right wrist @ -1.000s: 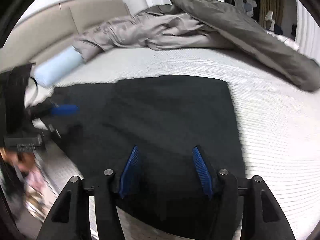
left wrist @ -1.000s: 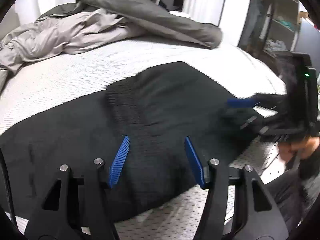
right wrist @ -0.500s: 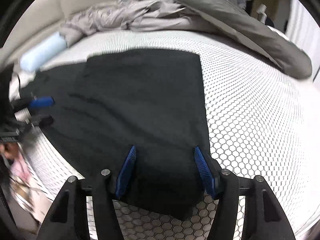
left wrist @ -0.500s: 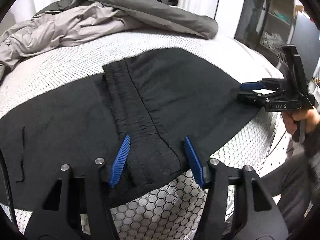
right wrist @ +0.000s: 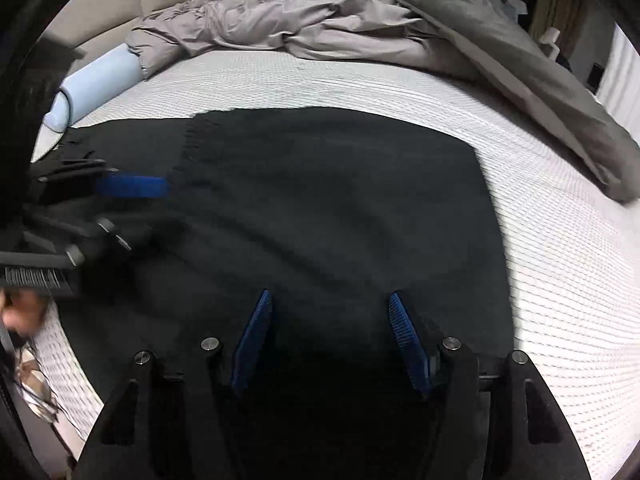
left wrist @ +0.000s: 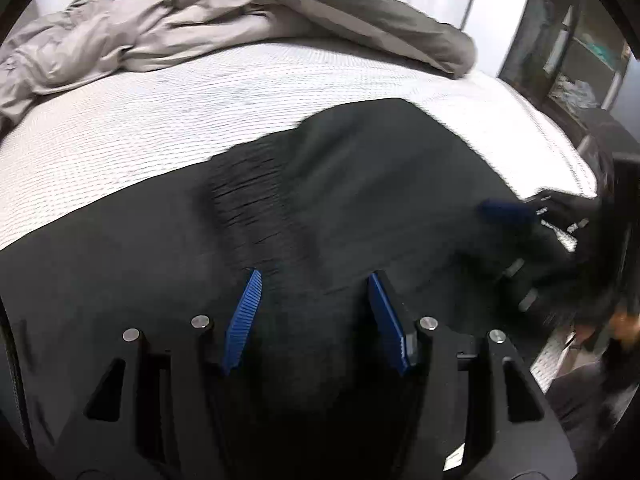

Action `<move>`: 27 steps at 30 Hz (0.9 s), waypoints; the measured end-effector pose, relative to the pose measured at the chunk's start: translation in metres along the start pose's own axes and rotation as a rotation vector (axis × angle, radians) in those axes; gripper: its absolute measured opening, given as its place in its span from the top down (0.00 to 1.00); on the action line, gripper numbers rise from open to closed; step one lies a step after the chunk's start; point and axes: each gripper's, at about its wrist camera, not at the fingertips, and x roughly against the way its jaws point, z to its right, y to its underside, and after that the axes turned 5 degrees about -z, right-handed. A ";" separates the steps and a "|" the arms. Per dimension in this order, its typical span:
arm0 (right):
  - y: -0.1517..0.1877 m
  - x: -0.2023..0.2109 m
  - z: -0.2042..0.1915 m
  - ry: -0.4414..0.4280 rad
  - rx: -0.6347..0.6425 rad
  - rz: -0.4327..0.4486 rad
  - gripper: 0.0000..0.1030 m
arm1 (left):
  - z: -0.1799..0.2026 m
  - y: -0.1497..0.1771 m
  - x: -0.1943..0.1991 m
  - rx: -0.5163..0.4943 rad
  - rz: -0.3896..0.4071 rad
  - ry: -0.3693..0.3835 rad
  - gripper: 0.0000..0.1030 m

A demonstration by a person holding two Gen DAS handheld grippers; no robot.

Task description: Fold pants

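- Two hand-held black grippers with ribbed blue pads hang low over the near edge of the bed, both tilted downward.
- Left gripper point(left wrist: 314, 300): jaws stand partly apart, about mid-width; nothing clamped between the pads. Dark cloth lies under and between them, but whether the tips touch it cannot be told.
- Right gripper point(right wrist: 330, 322): jaws likewise partly apart, nothing pinched; black fabric fills the gap below the pads, contact unclear.
- Black fabric pants point(right wrist: 320, 208): spread flat on the bed near its front edge, one layer folded over another. Gathered elastic waistband point(left wrist: 248, 200) lies on top, just ahead of the left gripper. The pants' right-hand edge runs straight, beside the right gripper's outer finger.
- White textured mattress cover point(right wrist: 560, 260): bare to the right of the pants and beyond them.
- A hand point(right wrist: 22, 310) shows at the left margin of the right wrist view, blurred, behind the left gripper.
- Pale blue cylindrical bolster point(right wrist: 96, 84): far left, well apart from the pants.
- Rumpled grey-beige duvet point(right wrist: 280, 24) and darker grey blanket point(right wrist: 520, 64): heaped along the far side of the bed.
- Dark shelving unit point(left wrist: 568, 56): off the bed's right side, contents blurred.
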 end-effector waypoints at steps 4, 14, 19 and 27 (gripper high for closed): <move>0.007 0.014 0.030 0.058 -0.073 -0.004 0.41 | -0.020 0.002 0.010 0.069 0.000 0.028 0.47; -0.049 0.012 0.019 -0.112 -0.144 0.091 0.41 | 0.016 -0.074 -0.003 -0.016 0.054 0.010 0.52; -0.064 -0.034 0.023 -0.103 -0.170 -0.005 0.46 | 0.002 -0.098 -0.051 0.007 -0.054 -0.017 0.64; -0.044 -0.024 0.063 0.124 -0.192 -0.023 0.45 | 0.010 -0.085 -0.033 -0.037 -0.007 -0.100 0.67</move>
